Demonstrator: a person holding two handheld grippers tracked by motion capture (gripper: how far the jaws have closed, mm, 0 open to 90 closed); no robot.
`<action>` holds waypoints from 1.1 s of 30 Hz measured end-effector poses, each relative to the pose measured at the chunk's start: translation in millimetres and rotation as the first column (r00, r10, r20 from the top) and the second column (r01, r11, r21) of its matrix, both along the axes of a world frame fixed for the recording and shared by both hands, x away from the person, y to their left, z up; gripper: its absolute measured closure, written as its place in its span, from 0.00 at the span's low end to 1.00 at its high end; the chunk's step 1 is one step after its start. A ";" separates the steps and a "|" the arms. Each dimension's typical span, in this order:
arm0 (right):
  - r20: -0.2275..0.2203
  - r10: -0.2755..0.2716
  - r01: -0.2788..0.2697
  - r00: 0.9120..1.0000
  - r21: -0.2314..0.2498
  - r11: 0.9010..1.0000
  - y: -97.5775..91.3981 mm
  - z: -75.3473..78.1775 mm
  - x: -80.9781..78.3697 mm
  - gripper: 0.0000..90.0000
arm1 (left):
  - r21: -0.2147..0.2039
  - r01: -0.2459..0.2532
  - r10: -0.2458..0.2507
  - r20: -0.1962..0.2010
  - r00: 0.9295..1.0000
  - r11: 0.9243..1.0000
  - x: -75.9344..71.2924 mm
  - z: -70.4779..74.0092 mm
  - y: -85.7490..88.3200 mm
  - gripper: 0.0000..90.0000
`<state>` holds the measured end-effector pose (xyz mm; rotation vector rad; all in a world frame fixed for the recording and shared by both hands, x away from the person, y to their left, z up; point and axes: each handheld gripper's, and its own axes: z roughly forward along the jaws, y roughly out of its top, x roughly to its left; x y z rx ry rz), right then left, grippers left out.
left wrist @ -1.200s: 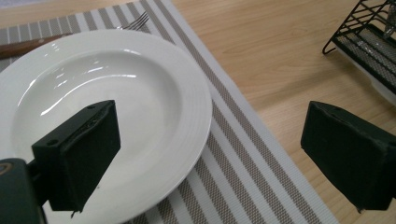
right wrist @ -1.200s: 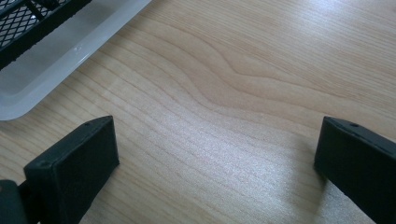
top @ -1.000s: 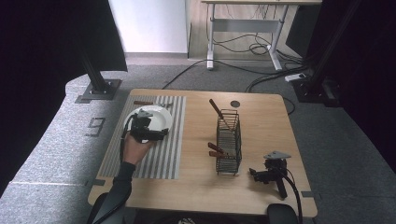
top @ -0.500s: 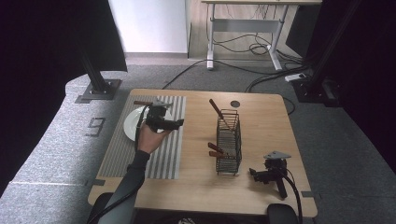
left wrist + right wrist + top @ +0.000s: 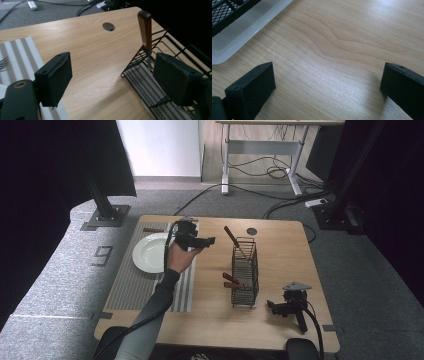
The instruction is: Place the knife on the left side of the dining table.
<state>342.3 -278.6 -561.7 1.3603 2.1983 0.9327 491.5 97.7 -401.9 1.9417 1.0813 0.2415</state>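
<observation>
While left hand-held gripper, jaws apart, empty, just narrowing, nears wire basket; plate set; wooden-handled cutlery unpicked; right hand-held gripper rests released.

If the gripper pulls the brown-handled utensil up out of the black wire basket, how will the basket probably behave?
The wire basket looks tall and narrow, so it may tip if the utensil snags on the wires. Its open mesh suggests it is light and might lift or slide on the smooth wooden table. The utensil leans against a corner, so it probably drags sideways.
</observation>
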 end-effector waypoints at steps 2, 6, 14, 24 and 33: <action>0.000 0.000 0.000 1.000 0.000 1.000 0.0 0.0 0.0 0.00 | -0.021 0.002 -0.002 -0.021 1.000 1.000 3.9 0.1 -6.9 0.19; 0.000 0.000 0.000 1.000 0.000 1.000 0.0 0.0 0.0 0.00 | -0.046 -0.012 0.010 -0.049 0.999 0.999 9.3 0.6 -19.5 0.21; 0.000 0.000 0.000 1.000 0.001 1.000 0.0 0.0 0.0 0.00 | -0.122 -0.033 0.020 -0.100 0.995 0.992 19.8 1.9 -40.8 0.34; 0.001 0.000 0.000 1.000 -0.001 1.000 -0.1 0.0 0.1 0.00 | -0.210 -0.085 0.045 -0.187 0.981 0.974 35.0 -8.3 -58.5 0.53; 0.001 0.000 0.000 1.000 0.000 1.000 0.0 0.0 0.0 0.00 | -0.290 -0.114 0.041 -0.245 0.969 0.950 36.3 -13.7 -61.9 0.84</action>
